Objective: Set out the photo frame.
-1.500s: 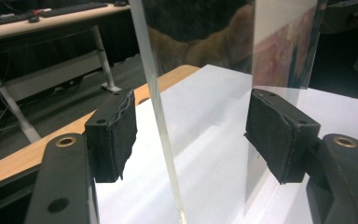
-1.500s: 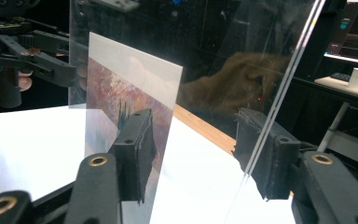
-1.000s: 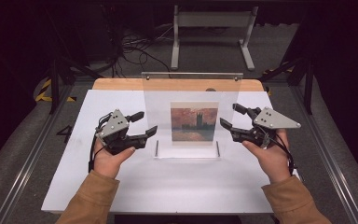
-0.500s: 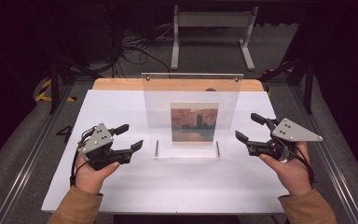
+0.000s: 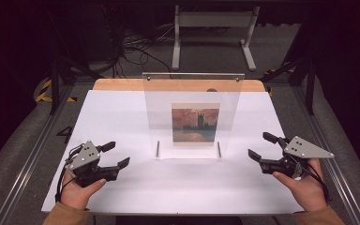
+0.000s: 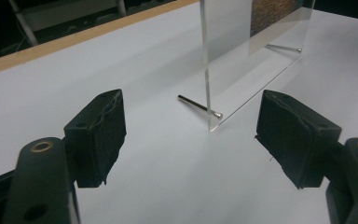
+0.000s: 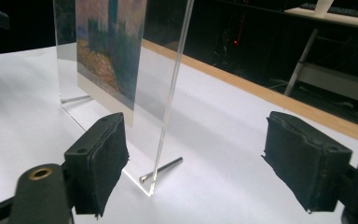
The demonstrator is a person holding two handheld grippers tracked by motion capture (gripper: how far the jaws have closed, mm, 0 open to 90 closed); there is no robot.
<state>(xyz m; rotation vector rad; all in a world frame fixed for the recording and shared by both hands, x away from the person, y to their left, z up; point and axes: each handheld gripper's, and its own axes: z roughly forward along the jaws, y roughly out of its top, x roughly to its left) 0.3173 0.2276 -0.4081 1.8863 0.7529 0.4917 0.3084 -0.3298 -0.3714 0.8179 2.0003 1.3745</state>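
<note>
Each hand-held gripper, left [image 5: 113,154] and right [image 5: 262,146], gapes wide (empty) beside the acrylic frame [image 5: 191,115].

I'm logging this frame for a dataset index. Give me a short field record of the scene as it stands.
surface: white table
object: clear acrylic frame, upright, mid-table
contents: painting print inside
supports: metal pins at base
left gripper: open, beside frame, apart from it
right gripper: open, beside frame, apart from it

I hold my left gripper [image 5: 113,156] and right gripper [image 5: 263,146] low and well apart, jaws spread wide and empty, both angled inward
</note>
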